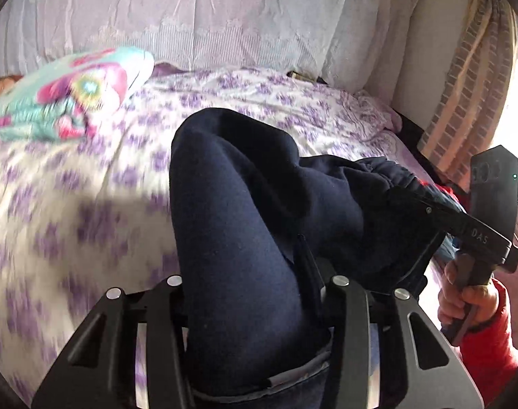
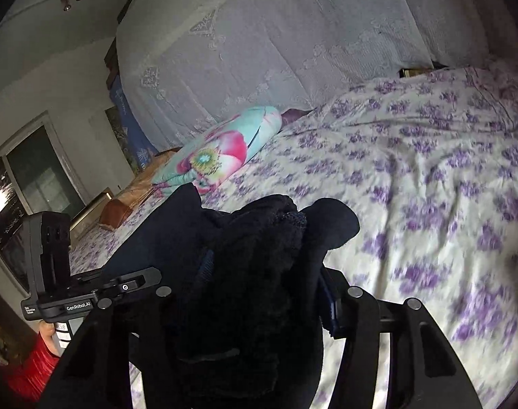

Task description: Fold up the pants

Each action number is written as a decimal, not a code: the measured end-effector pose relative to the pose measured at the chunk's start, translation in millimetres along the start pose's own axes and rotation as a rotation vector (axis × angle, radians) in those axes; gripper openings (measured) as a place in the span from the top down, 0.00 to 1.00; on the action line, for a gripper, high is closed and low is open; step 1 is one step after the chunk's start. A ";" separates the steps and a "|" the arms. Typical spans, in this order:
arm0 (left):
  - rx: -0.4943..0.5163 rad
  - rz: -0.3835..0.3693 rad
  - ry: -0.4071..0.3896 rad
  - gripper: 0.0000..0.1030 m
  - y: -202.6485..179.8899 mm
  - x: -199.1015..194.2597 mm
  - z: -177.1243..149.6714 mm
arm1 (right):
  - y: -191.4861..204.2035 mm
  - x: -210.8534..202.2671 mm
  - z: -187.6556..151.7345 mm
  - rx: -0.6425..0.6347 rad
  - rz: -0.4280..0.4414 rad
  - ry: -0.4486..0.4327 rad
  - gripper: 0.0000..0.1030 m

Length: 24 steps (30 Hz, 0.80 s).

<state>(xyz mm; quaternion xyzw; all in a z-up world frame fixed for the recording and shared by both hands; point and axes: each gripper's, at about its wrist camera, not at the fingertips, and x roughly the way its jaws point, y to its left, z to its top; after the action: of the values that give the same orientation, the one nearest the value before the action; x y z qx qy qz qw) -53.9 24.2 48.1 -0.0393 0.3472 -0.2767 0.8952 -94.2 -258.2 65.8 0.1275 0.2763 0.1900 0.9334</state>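
While both grippers hold cloth above the bed (image 1: 88, 184) | dark pants (image 1: 238, 225) hang bunched, no neat fold visible, folding mostly left | left gripper (image 1: 255, 283) fingers part-closed on a leg; right gripper (image 2: 259, 289) likewise on gathered waistband, probably | fingertips hidden by fabric; bedspread blurred

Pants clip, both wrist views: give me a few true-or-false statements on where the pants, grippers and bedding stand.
1. The dark navy pants are held by both grippers. True: the left gripper and right gripper each clamp fabric.
2. The pants lie flat and folded on the bed. False: they are bunched and lifted off the purple-flowered bedspread.
3. A floral pillow lies on the bed beyond the pants. True.
4. The bedspread is plain blue. False: it is white with purple flowers.
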 end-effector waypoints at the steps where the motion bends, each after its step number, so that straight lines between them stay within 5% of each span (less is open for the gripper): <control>1: 0.003 0.007 -0.006 0.60 1.0 12.2 19.4 | -6.8 13.4 17.1 -0.007 -0.020 -0.015 0.46; 9: 0.066 0.135 -0.126 0.60 16.3 145.6 176.5 | -71.7 139.4 159.3 -0.048 -0.150 -0.166 0.46; 12: 0.034 0.167 -0.130 0.60 37.3 202.5 213.1 | -104.2 196.9 185.1 -0.019 -0.180 -0.188 0.46; 16: -0.035 0.219 -0.031 0.55 80.4 292.1 217.4 | -164.5 287.8 169.9 0.069 -0.256 -0.079 0.43; 17: -0.066 0.243 0.013 0.44 93.5 314.3 208.4 | -185.0 307.9 158.4 0.136 -0.303 -0.010 0.40; 18: -0.127 0.264 0.070 0.37 109.5 334.7 196.3 | -207.5 312.2 156.3 0.263 -0.250 0.030 0.32; 20: -0.291 0.148 0.040 0.23 134.5 319.7 199.3 | -227.5 288.1 152.0 0.398 -0.162 -0.075 0.32; 22: -0.294 0.249 0.042 0.07 137.9 312.3 193.5 | -223.0 261.2 148.2 0.392 -0.277 -0.136 0.28; 24: -0.278 0.250 0.033 0.09 131.5 295.8 186.2 | -207.9 234.4 139.0 0.350 -0.324 -0.196 0.28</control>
<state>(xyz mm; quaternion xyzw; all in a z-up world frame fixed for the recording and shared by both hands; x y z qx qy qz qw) 306.7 -42.2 -23.1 -0.1146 0.3989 -0.1131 0.9027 225.0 -363.2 -1.8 0.2590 0.2301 -0.0259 0.9377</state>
